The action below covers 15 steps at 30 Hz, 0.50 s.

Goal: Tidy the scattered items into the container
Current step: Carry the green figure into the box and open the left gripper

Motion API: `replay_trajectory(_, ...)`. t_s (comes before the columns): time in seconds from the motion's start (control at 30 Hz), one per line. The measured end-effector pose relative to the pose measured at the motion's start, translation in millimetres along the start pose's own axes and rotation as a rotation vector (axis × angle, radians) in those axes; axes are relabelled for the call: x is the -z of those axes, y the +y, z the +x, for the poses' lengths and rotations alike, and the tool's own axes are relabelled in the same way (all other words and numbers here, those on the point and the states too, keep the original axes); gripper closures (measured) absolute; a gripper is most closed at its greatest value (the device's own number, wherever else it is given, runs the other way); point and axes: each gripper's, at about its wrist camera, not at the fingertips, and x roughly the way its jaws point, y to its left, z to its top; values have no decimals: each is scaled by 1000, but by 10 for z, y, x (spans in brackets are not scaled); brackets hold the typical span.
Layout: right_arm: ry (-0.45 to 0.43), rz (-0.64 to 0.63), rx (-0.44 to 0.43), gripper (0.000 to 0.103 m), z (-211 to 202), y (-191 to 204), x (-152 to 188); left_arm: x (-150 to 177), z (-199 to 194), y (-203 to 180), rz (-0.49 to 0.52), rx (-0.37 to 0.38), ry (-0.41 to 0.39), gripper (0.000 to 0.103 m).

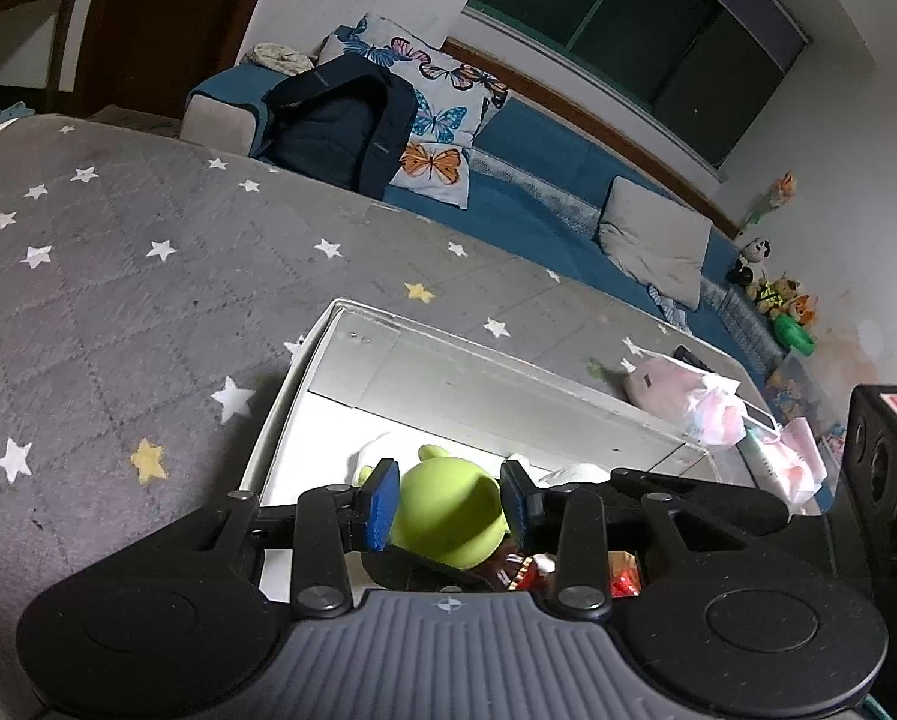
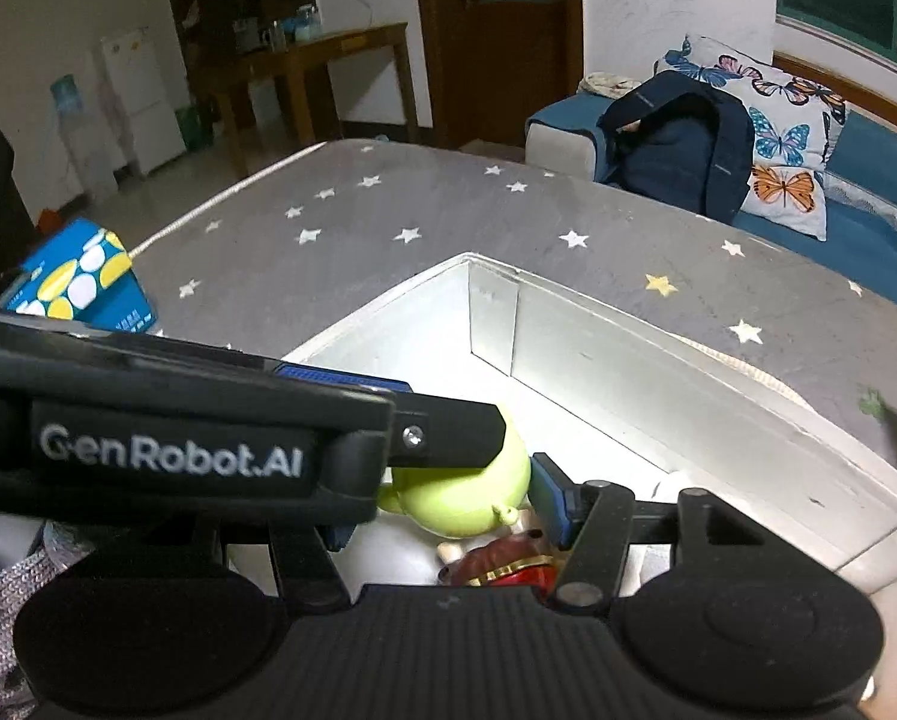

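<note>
A white open box [image 1: 280, 414] stands on a grey star-patterned mat [image 1: 118, 276]. Inside it lie a green toy figure [image 1: 448, 510], a red and brown figure [image 1: 526, 576] and something white behind. My left gripper [image 1: 451, 507] is over the box with its blue pads on both sides of the green toy, touching or nearly so. In the right wrist view the box [image 2: 658, 372] holds the same green toy [image 2: 466, 492] and the red and brown figure [image 2: 502, 564]. My right gripper [image 2: 448, 504] is open around them, its left finger hidden behind the left gripper's body [image 2: 178, 438].
A pink and white bag [image 1: 688, 402] lies beside the box's far end. A blue patterned carton [image 2: 79, 276] sits at the mat's left edge. A blue sofa [image 1: 538, 204] with a backpack [image 1: 340, 120] and cushions runs behind. A black speaker [image 1: 886, 468] stands right.
</note>
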Motion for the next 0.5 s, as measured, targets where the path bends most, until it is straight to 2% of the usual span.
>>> replay_trajectory(0.5, 22, -28, 27, 43, 13, 58, -6, 79, -74, 64, 2, -31, -9, 64)
